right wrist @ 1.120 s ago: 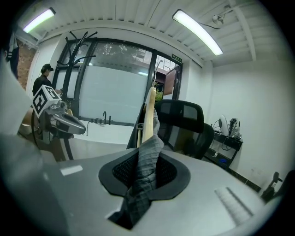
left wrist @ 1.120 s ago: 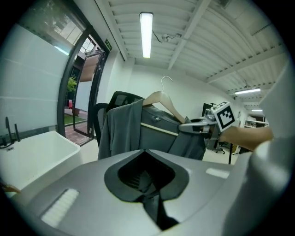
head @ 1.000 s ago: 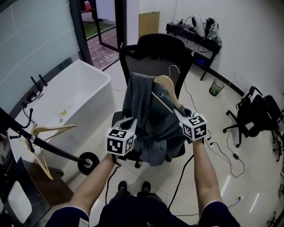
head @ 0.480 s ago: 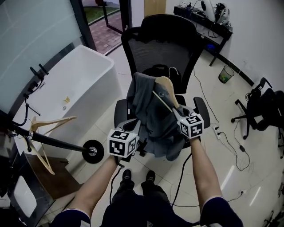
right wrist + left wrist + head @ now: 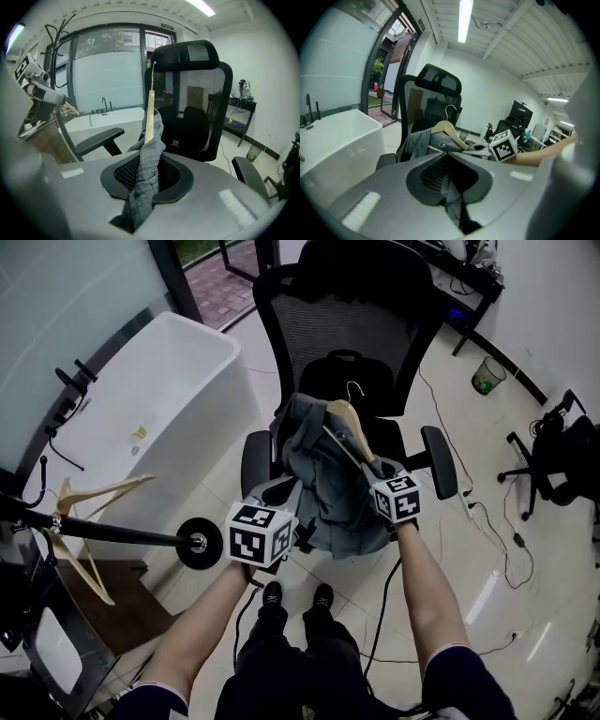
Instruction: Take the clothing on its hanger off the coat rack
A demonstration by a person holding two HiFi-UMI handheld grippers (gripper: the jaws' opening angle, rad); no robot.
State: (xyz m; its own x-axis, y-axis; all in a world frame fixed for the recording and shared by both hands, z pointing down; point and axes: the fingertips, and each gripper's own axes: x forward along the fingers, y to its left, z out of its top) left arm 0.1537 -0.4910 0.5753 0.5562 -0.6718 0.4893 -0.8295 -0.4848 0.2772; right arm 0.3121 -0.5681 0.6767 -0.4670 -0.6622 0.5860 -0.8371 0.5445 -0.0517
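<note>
Left hand-held gripper, right hand-held gripper each pinch grey fabric garment on wooden hanger, frame centre, over black mesh office chair; two-sided grip likely stops hanger tipping.

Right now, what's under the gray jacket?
A wooden hanger pokes out at the top of the gray jacket, and a black office chair stands below it. The jacket covers most of the hanger and the chair's seat, so anything lying there can't be seen.
</note>
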